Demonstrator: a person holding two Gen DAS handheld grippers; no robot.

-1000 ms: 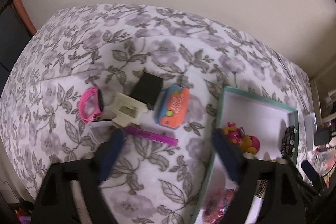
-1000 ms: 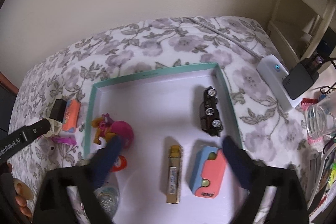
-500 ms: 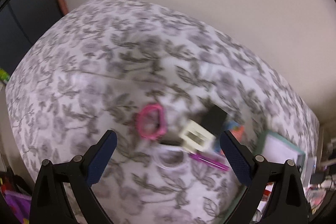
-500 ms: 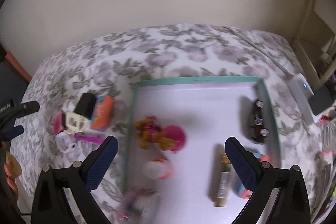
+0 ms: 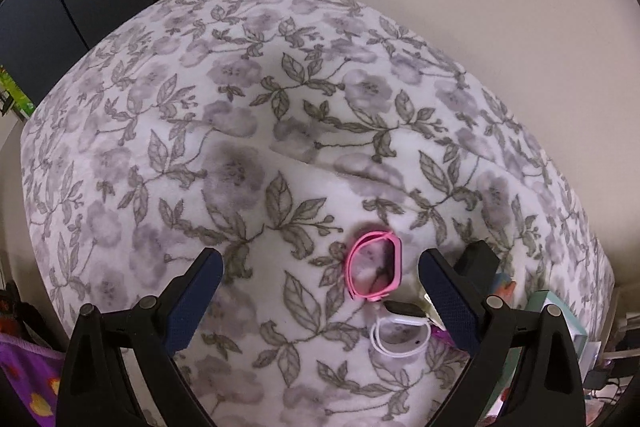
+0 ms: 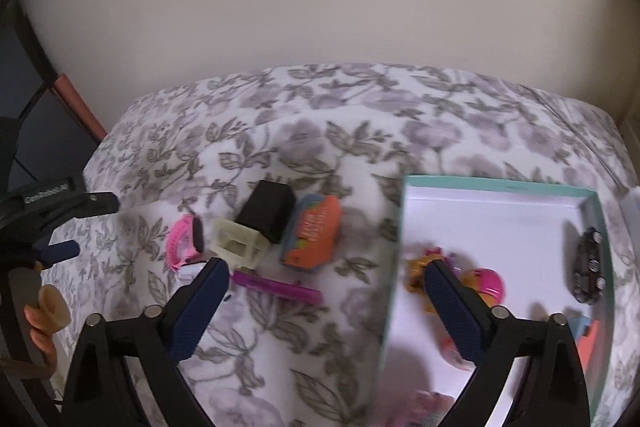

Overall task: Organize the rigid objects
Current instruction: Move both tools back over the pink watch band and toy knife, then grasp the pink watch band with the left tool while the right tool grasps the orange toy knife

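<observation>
Holding both tongs wide apart and empty, we hovered above the bed with its floral blanket (image 5: 248, 131). Our left tongs (image 5: 318, 277) pointed at a pink watch (image 5: 374, 267) lying on the blanket, with a white loop of band (image 5: 400, 341) just beside it and a black box (image 5: 480, 259) behind the right finger. Our right tongs (image 6: 326, 289) hung over the gap between the loose pile and the teal-rimmed tray (image 6: 496, 183). In that pile, the pink watch (image 6: 185, 241) sat beside a cream block (image 6: 240, 243), which touched the black box (image 6: 269, 211); an orange toy phone (image 6: 314, 233) lay next to the box, and a purple pen (image 6: 276, 287) lay just in front. Inside the tray we saw a pink and orange figure (image 6: 480, 285) and a dark toy car (image 6: 588, 273) near the right wall.
</observation>
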